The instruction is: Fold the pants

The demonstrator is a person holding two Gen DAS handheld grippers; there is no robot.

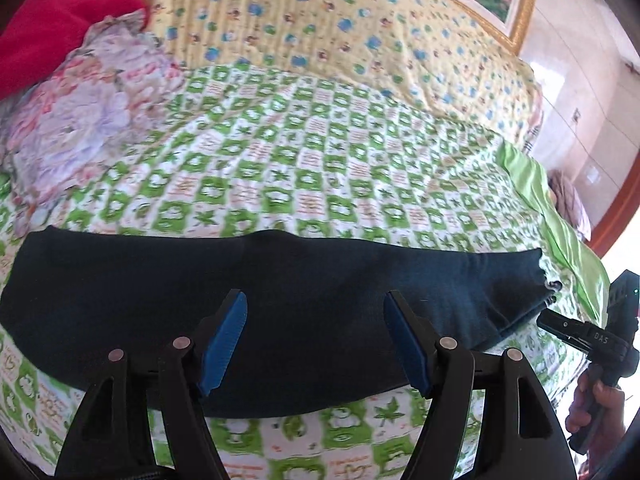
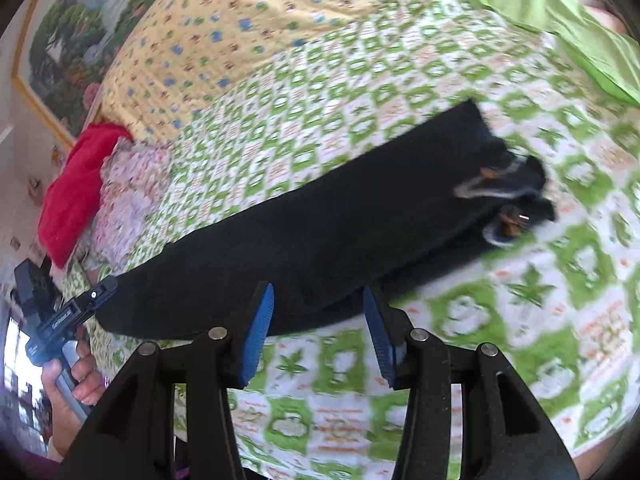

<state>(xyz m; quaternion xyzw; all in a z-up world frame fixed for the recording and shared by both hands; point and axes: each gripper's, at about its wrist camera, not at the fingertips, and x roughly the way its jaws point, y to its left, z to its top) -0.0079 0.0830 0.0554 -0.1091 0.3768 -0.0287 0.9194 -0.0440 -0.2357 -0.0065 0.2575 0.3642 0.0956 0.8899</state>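
Note:
Dark navy pants (image 1: 280, 304) lie flat in a long folded strip across the green-and-white patterned bedspread (image 1: 320, 160). My left gripper (image 1: 314, 320) is open and empty, its blue pads just above the pants' near edge. In the right wrist view the pants (image 2: 320, 232) run diagonally, with the waistband (image 2: 504, 200) at the far right end. My right gripper (image 2: 318, 312) is open and empty over the pants' near edge. Each gripper shows in the other's view: the right one (image 1: 560, 324) at the pants' right end, the left one (image 2: 96, 296) at the left end.
A yellow flowered quilt (image 1: 320, 20) covers the far part of the bed. A floral cloth (image 1: 80, 120) and a red cloth (image 1: 60, 20) lie at the far left. A plain green cloth (image 1: 560, 232) lies along the bed's right edge. A framed picture (image 2: 80, 40) hangs behind.

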